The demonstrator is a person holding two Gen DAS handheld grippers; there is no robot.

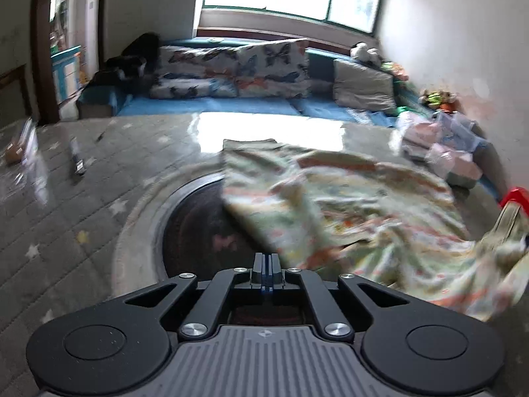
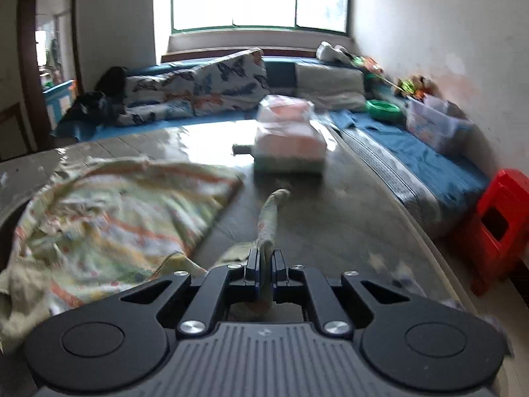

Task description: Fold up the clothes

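A: Left wrist view first. Left gripper pressed together, nothing between the fingers, hovering over the round dark inset in the table. Garment spread rumpled across the table's right half, one straight hem toward the far edge, the rest trailing to the near right corner. Long axis hard to fix through the blur; apparently running from the far edge down toward the near right corner.

B: Risk from there?

A: Only one end held. Likely to drag skewed rather than fold flat, since the left side contributes no grip. Also possible to snag the loose near flap draped over the inset's rim.

B: And the right wrist view?

A: Right gripper pinching a narrow strip of the garment, the strip standing up between the fingers and pointing away toward the far edge. Bulk of the cloth lying left of the gripper, reaching the near left corner; far corner of it pointing at the stacked packages near the table's far right edge.

B: Trouble there?

A: Thin pinch on a bunched strip; could slip out under a hard pull. A wide sweep toward the far edge could knock the packages. Red stool beyond the right edge, well apart, probably no concern.
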